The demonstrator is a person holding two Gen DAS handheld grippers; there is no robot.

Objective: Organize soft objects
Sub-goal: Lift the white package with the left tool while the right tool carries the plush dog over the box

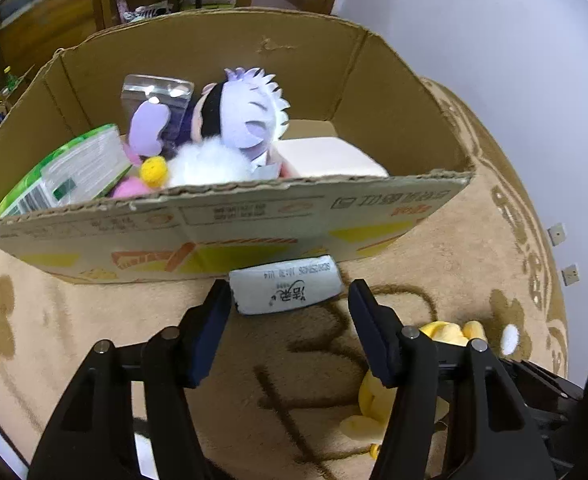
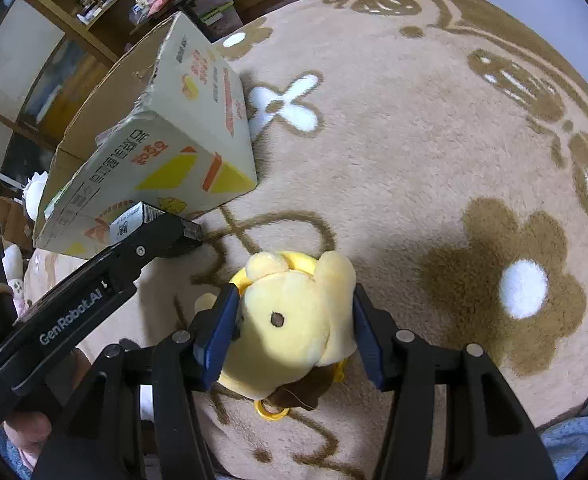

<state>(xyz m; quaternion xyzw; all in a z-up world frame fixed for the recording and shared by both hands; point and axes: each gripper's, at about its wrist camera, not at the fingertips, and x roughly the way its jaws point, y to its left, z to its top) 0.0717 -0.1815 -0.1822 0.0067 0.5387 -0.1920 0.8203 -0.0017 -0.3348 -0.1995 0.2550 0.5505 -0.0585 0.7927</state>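
My right tool (image 2: 296, 332) has its two blue pads (image 2: 218, 334) pressed against either side of a yellow plush toy (image 2: 294, 320), jaws spread about as wide as the toy's body and gripping it. The toy lies on the beige flower-patterned carpet (image 2: 414, 168), a yellow plastic ring (image 2: 270, 410) showing at its near end.

My left tool (image 1: 289, 320) is wide open and holds nothing. A small white tissue pack (image 1: 285, 289) lies on the carpet (image 1: 474, 240) between its fingertips, pushed up against the front wall of the cardboard box (image 1: 233, 224); I can't tell if the left pad (image 1: 209, 332) actually touches the pack.

Inside the box sit a purple-and-white plush doll (image 1: 237, 120), a green packet (image 1: 69, 168), a clear plastic case (image 1: 157, 92) and a white block (image 1: 330, 156). From the left wrist camera, the yellow toy (image 1: 378, 396) shows just behind the right finger.
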